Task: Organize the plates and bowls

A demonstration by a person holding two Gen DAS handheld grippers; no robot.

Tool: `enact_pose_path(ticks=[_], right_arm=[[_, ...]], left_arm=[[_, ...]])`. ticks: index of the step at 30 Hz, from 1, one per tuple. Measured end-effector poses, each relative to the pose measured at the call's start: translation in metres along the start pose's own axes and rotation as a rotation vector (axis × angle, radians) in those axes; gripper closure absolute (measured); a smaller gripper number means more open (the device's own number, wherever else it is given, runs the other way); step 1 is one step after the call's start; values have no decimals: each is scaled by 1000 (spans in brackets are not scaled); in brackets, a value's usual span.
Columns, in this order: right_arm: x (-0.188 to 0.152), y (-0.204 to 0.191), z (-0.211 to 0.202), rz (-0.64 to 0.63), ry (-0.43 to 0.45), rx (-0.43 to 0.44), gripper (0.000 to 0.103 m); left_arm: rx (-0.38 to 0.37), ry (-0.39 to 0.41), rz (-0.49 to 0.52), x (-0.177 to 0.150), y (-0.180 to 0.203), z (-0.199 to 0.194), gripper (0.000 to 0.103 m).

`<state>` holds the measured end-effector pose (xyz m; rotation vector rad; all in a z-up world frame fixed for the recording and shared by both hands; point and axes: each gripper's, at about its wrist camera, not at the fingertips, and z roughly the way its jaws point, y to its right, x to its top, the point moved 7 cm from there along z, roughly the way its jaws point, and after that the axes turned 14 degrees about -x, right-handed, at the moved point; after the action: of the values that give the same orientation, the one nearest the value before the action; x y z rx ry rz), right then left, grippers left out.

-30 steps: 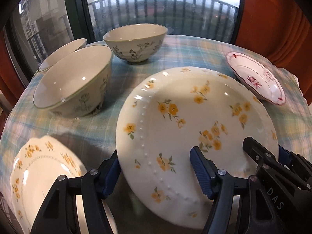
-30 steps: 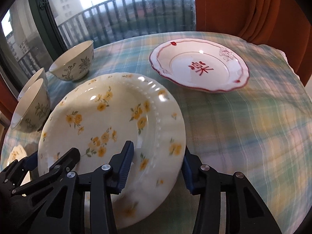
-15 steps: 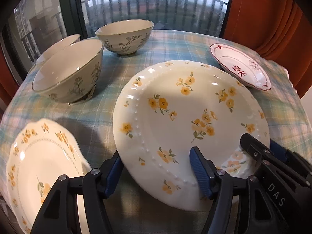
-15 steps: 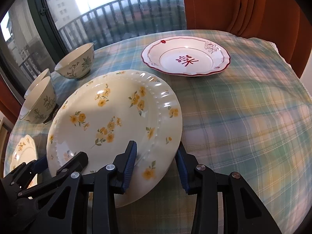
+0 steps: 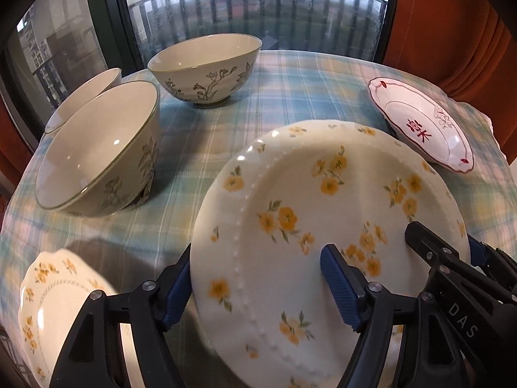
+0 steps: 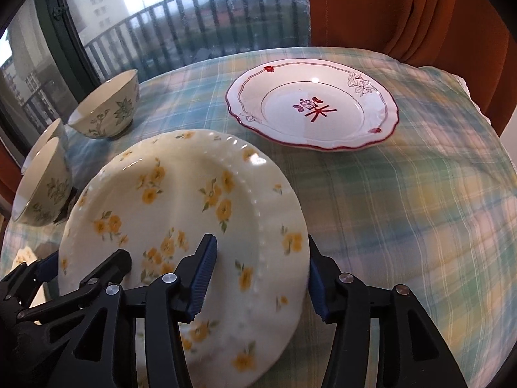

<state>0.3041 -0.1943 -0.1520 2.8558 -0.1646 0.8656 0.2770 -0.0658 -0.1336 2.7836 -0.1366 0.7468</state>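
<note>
Yellow-flowered plate point(image 5: 323, 226) had tilted steeper since before — left tongs point(image 5: 258, 278) and right tongs point(image 6: 258, 268) each clamped its rim, held above the counter point(image 6: 404, 210).

A big plate with yellow flowers point(image 6: 181, 213) is held up over the checked tablecloth point(image 6: 404, 213). Its right edge is gripped by the right gripper point(image 6: 258, 278), with one blue finger on top and one underneath. Its left edge seems to be pinched by the left gripper point(image 6: 87, 265), though that part is hard to see. A red-rimmed plate point(image 6: 310, 110) is set farther back. Three flowered bowls point(image 6: 106, 113) are seen on the left.
</note>
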Motion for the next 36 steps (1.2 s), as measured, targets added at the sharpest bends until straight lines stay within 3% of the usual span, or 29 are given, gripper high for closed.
enact_pose_path(ticks=[14,36], right_arm=[[0,3,-11,-32,31,-55,45],[-32,-21,-92,-48,132,-42,45]], left_arm=[[-18,32,54,1,8,-15,28],[-42,125,29,-37,-16,-88,28]])
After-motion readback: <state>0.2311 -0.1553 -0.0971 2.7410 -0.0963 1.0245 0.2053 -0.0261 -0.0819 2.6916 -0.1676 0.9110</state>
